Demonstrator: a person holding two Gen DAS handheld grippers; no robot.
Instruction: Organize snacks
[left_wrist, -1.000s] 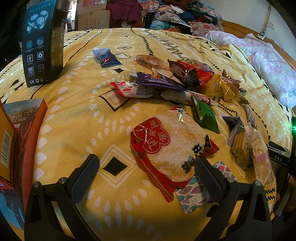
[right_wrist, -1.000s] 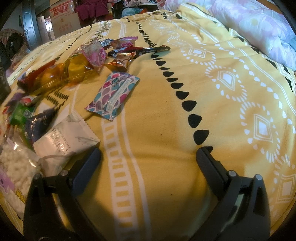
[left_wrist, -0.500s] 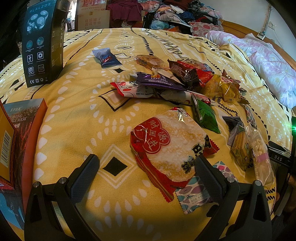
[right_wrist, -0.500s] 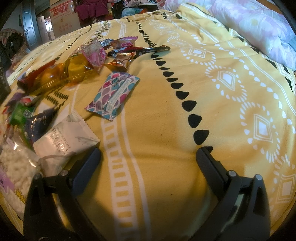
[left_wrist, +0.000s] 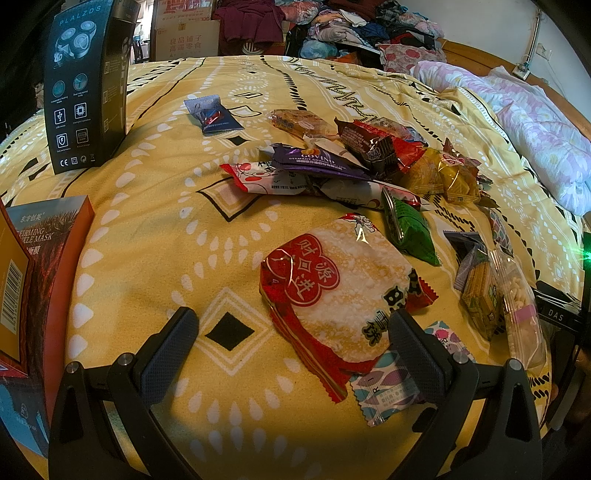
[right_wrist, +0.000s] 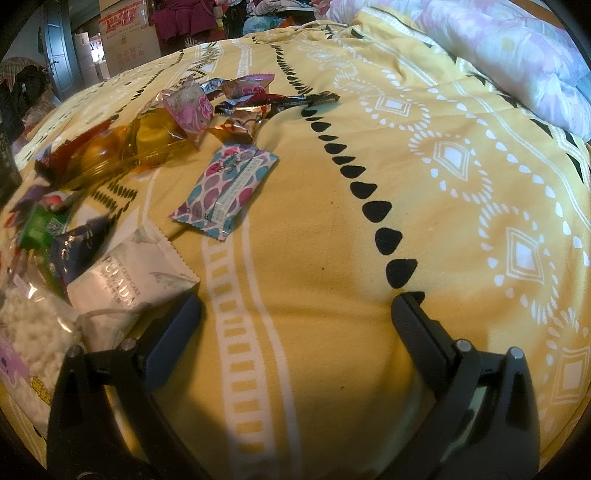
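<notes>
Left gripper (left_wrist: 291, 332): fingers spread wide, grasping nothing; textured black pads low over the bedspread; the right pad sits at the near edge of the rice cracker pack
Right gripper (right_wrist: 295, 314): likewise released and empty; over bare yellow cloth, its left finger just beside the white cake packet
Rice cracker pack (left_wrist: 343, 291): glossy red-edged wrapper with a red cloud-shaped badge bearing Chinese characters; round frosted crackers show through; lies flat, nearest the left gripper
Patterned wafer packet (left_wrist: 391, 384): scale print in teal, purple and pink; crimped ends; partly under the cracker pack
Second patterned packet (right_wrist: 225, 188): same print, lying alone in the right wrist view
Snack heap (left_wrist: 354, 166): beyond the cracker pack; a purple wrapper reads "GOVIND"; a green pouch (left_wrist: 410, 229) leans at its near edge; yellow jelly cups (left_wrist: 443, 173) in clear film on the right
White cake packet (right_wrist: 129, 273): matte, zigzag edges, reads "PULADA" and "SNOW CRISP CAKE"
Blue sachet (left_wrist: 212, 114): apart from the heap, farther back
Black box (left_wrist: 85, 85): upright, printed "PLALZDS", icons and a CE mark
Orange box (left_wrist: 48, 258): reads "FIRMING ... MASK"; at the left edge
Bedspread (left_wrist: 147, 229): soft yellow fabric, white and black diamond and drop motifs
</notes>
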